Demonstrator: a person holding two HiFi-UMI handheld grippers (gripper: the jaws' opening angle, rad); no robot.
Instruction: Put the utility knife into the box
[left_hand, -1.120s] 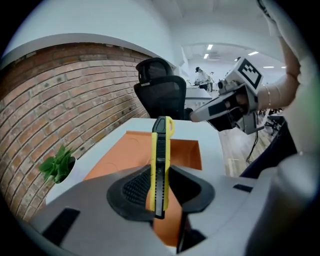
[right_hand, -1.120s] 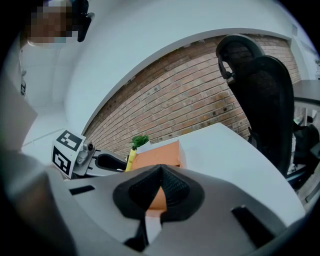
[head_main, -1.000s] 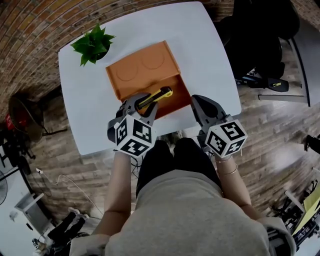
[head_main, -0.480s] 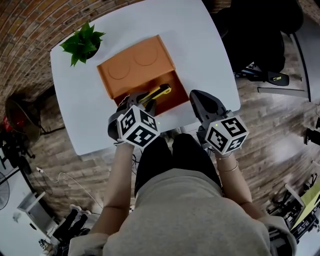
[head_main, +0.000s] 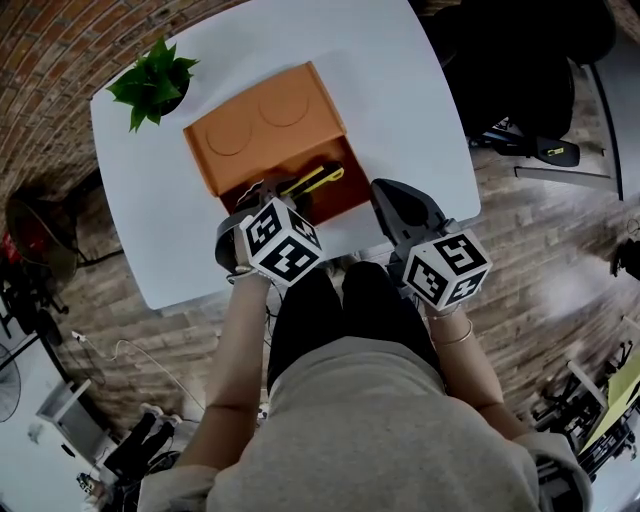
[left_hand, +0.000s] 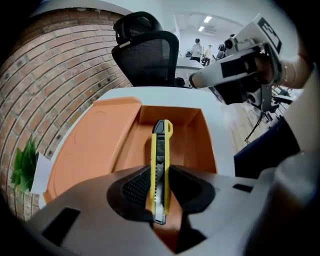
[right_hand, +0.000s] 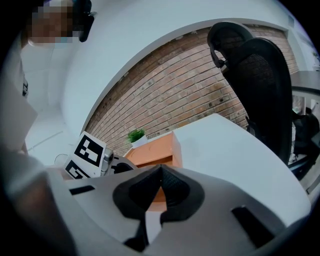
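An orange box (head_main: 228, 164) lies on the white table (head_main: 390, 90), its lid (head_main: 262, 128) folded open toward the far side. My left gripper (head_main: 272, 197) is shut on the yellow-and-black utility knife (head_main: 314, 180), which points out over the box's open compartment (head_main: 345, 198). In the left gripper view the knife (left_hand: 160, 155) stands edge-up between the pads (left_hand: 135, 187), above the box's inside (left_hand: 187, 135). My right gripper (head_main: 396, 205) hovers at the table's near edge, right of the box, shut with nothing in it; its jaws (right_hand: 160, 172) meet at the tip.
A small potted plant (head_main: 150, 78) stands at the table's far left corner. A black office chair (head_main: 520, 60) is beyond the table's right side, also the chair (left_hand: 150, 52) behind the box. Brick wall (right_hand: 190, 85) behind. The person's legs sit under the near edge.
My left gripper has tipped and carried the knife a little farther over the box's open compartment. The right gripper has stayed shut by the near edge.
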